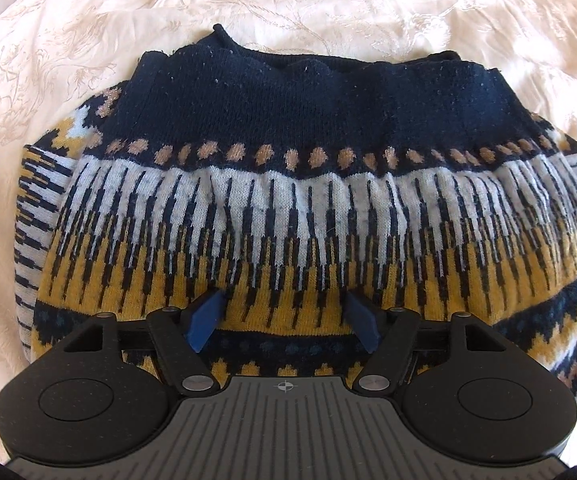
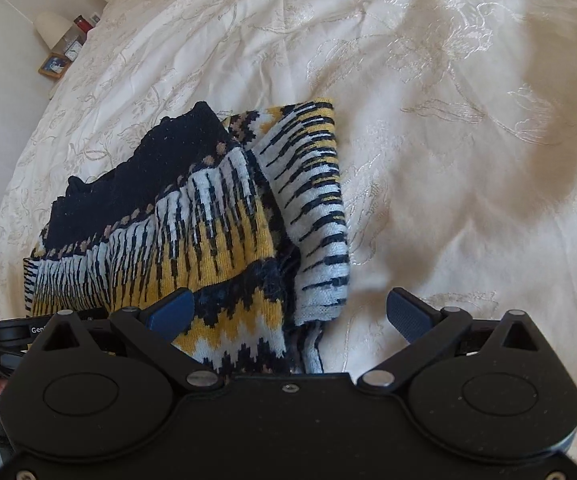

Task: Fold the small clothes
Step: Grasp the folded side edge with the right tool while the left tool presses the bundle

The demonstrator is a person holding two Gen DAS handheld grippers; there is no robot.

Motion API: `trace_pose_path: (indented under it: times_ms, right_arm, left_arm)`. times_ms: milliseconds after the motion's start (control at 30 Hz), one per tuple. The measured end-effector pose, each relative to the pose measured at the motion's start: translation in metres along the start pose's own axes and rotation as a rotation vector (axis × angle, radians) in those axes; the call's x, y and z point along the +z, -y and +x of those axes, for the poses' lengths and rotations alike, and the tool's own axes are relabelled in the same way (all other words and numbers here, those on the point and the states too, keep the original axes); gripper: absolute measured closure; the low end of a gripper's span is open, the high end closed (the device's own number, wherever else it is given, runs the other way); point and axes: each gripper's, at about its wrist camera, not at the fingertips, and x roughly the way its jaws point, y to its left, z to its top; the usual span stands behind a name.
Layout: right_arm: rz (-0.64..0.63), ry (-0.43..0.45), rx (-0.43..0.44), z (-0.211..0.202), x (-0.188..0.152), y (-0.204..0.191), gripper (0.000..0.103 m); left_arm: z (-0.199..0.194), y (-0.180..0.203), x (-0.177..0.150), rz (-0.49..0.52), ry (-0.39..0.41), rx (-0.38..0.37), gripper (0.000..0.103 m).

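Blue-padded fingers point(image 1: 208, 316) of the left gripper point(image 1: 284, 318) stand wide apart above the folded patterned sweater point(image 1: 272, 200), gripping nothing. It lies on a cream embroidered bedspread point(image 1: 68, 60). Beside its edge, the right gripper point(image 2: 290, 314) likewise gapes empty.

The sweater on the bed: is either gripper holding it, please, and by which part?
Neither: the left gripper and right gripper are both open over the folded sweater.

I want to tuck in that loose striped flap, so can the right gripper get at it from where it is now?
Probably yes. The right gripper is open, and the striped flap hangs between its fingers at the sweater's edge, with only bedspread beside it and nothing in the way.
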Motion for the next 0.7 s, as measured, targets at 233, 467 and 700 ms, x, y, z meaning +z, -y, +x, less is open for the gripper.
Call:
trace_pose_path:
  times_ms: [233,467,700]
  right_arm:
    - [0.007,-0.049,0.156,0.022,0.015,0.013,0.0]
    - [0.043,-0.038,0.283,0.032,0.031,0.022,0.0]
    - [0.098,-0.046,0.385,0.039,0.038,0.038,0.0]
  left_arm:
    - [0.001,0.001,0.002,-0.01,-0.013,0.005,0.035]
    - [0.003,0.001,0.004,-0.01,-0.014,0.012,0.034]
    - [0.004,0.002,0.002,-0.007,-0.007,0.02,0.033]
